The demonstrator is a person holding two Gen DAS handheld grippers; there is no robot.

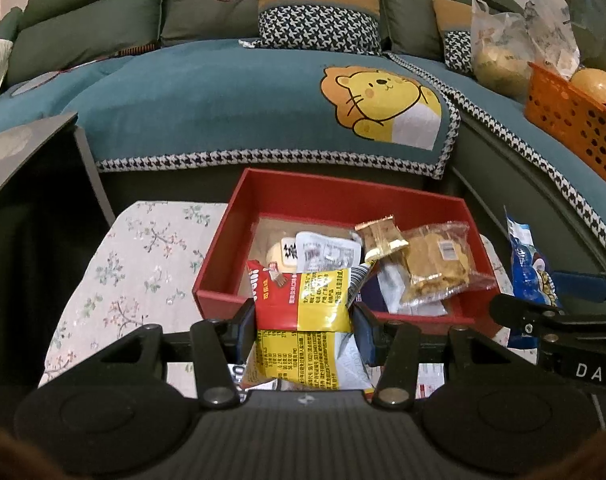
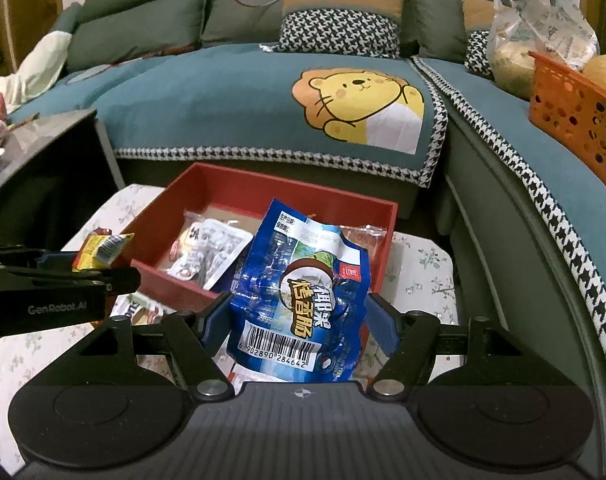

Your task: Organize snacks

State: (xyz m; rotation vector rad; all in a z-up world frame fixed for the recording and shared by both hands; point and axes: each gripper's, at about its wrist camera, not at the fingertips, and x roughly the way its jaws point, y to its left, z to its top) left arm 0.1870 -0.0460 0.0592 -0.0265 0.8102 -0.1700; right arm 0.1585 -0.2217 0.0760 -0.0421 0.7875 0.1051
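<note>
My left gripper [image 1: 303, 316] is shut on a red and yellow snack bag [image 1: 303, 320], held just in front of the near wall of the red box [image 1: 263, 196]. Inside the box lie several packets, among them a clear bag of cookies [image 1: 437, 262] and a white packet [image 1: 327, 254]. My right gripper [image 2: 299, 320] is shut on a blue crinkled snack bag [image 2: 299, 280], lifted over the near right part of the red box [image 2: 151, 272]. The left gripper [image 2: 103, 276] with its yellow bag [image 2: 99, 250] shows at the left of the right wrist view.
The box stands on a floral tablecloth [image 1: 135, 264] in front of a teal sofa with a lion blanket [image 1: 383, 104]. An orange basket [image 1: 575, 128] and plastic bags sit on the sofa at right. A dark table [image 1: 19, 152] is at left. More packets lie under the grippers.
</note>
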